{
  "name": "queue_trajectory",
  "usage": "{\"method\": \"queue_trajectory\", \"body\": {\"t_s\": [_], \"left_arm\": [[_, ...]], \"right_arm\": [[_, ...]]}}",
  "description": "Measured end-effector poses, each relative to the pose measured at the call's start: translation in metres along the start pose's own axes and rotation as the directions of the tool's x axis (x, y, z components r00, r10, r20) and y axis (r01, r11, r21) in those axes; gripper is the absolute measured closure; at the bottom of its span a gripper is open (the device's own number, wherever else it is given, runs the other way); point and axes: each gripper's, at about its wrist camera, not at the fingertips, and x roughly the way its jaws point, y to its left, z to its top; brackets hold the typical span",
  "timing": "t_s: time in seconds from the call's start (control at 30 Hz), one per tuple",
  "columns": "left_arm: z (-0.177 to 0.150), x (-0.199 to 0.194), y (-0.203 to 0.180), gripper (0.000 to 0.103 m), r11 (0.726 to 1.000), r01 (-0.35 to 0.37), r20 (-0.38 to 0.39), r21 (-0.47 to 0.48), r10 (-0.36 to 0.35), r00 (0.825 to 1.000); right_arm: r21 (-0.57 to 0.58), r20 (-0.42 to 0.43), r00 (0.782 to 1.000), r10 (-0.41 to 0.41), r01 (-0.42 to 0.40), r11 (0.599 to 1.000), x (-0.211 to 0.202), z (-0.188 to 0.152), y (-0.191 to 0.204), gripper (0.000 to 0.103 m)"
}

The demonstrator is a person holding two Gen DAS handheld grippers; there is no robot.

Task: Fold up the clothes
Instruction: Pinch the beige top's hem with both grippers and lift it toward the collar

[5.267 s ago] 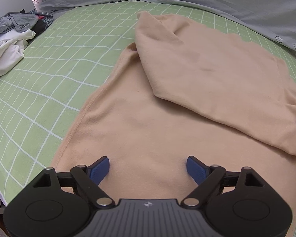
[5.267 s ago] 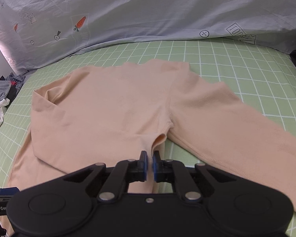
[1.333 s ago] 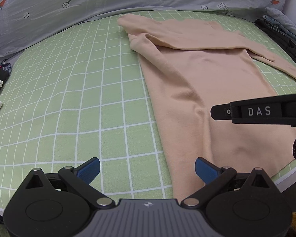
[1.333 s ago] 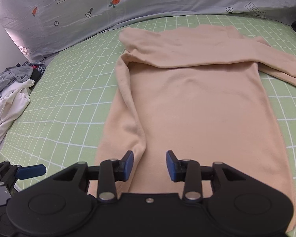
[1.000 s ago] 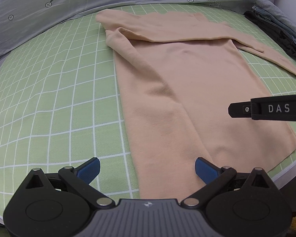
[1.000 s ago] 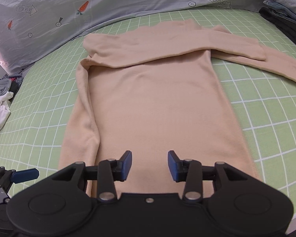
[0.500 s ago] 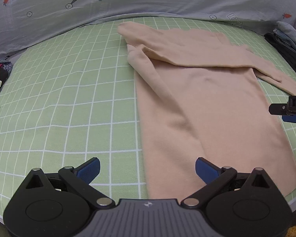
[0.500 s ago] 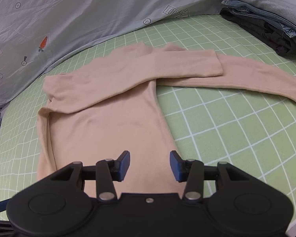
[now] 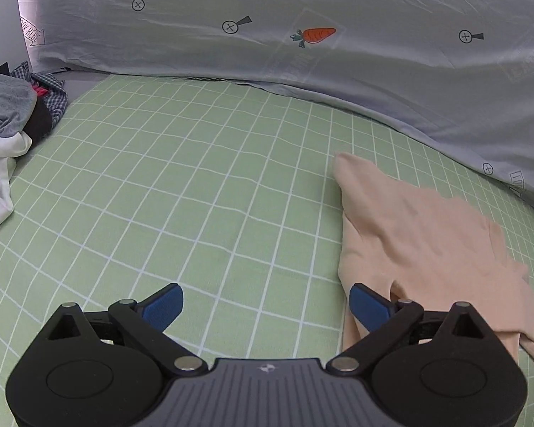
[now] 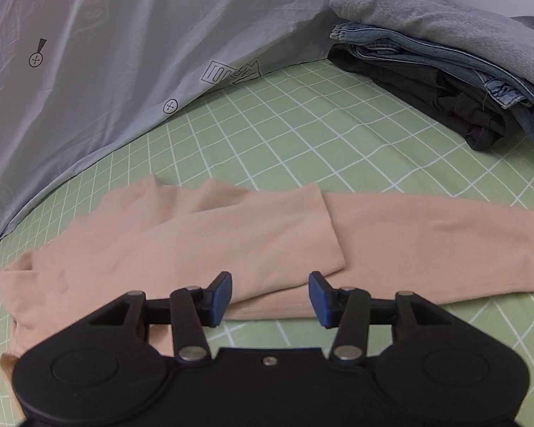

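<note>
— Where's the garment?

— The peach long-sleeved knit top (image 10: 203, 245) lies flat on the green bedsheet with the white grid (image 9: 195, 185), one sleeve folded across its chest, the other stretched out to my right.

— And your tools?

— My left gripper (image 9: 263, 302) hangs over bare sheet, jaws spread wide, empty; its right finger may be touching the top's edge, hard to tell. My right gripper (image 10: 270, 297) is parted above the folded sleeve's cuff, holding nothing.

— Anything else?

— A folded stack of grey and denim clothes (image 10: 445, 53) far right, and a rumpled pile of grey and white laundry (image 9: 7, 135) far left.
</note>
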Motion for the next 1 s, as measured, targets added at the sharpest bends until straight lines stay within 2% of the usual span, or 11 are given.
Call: {"method": "queue_trajectory", "body": {"t_s": [0.23,0.3,0.37,0.43,0.47,0.53,0.63,0.67,0.83,1.0], "left_arm": [[0.083,0.077,-0.033,0.008,0.992,0.112,-0.032,-0.066,-0.114,0.993],[0.095,0.098,-0.041,0.012,0.99,0.129,-0.045,-0.061,-0.131,0.99],[0.106,0.116,-0.05,0.018,0.988,0.145,-0.057,-0.053,-0.148,0.987],[0.111,0.132,-0.057,0.024,0.99,0.139,-0.083,-0.038,-0.142,0.986],[0.113,0.14,-0.061,0.028,0.991,0.133,-0.098,-0.029,-0.135,0.986],[0.112,0.151,-0.066,0.039,0.994,0.112,-0.122,-0.01,-0.112,0.986],[0.111,0.152,-0.069,0.074,0.994,0.109,-0.118,-0.015,-0.11,0.987],[0.11,0.152,-0.07,0.095,0.994,0.109,-0.116,-0.018,-0.11,0.987],[0.111,0.147,-0.074,0.098,0.994,0.11,-0.091,-0.026,-0.112,0.99],[0.132,0.114,-0.091,0.098,0.996,0.083,0.003,0.028,-0.083,0.997]], "right_arm": [[-0.016,-0.024,0.995,-0.094,0.093,0.996,0.047,0.024,-0.007,0.053],[-0.023,-0.021,0.996,-0.083,0.083,0.996,0.052,0.03,-0.008,0.052],[-0.065,-0.027,0.997,-0.075,0.073,0.995,0.055,0.033,-0.005,0.058],[-0.107,-0.033,0.997,-0.07,0.066,0.992,0.056,0.035,-0.002,0.073],[-0.118,-0.035,0.997,-0.069,0.064,0.991,0.055,0.035,-0.001,0.077],[-0.141,-0.038,0.997,-0.067,0.061,0.988,0.054,0.036,0.002,0.092],[-0.157,-0.028,0.998,-0.06,0.055,0.986,0.051,0.036,0.002,0.099],[-0.151,-0.02,0.998,-0.056,0.052,0.987,0.049,0.036,0.0,0.099],[-0.116,0.068,0.997,-0.044,0.051,0.992,0.03,0.043,-0.009,0.1],[-0.201,0.206,0.978,-0.038,0.081,0.976,-0.009,0.06,0.001,0.1]]}}
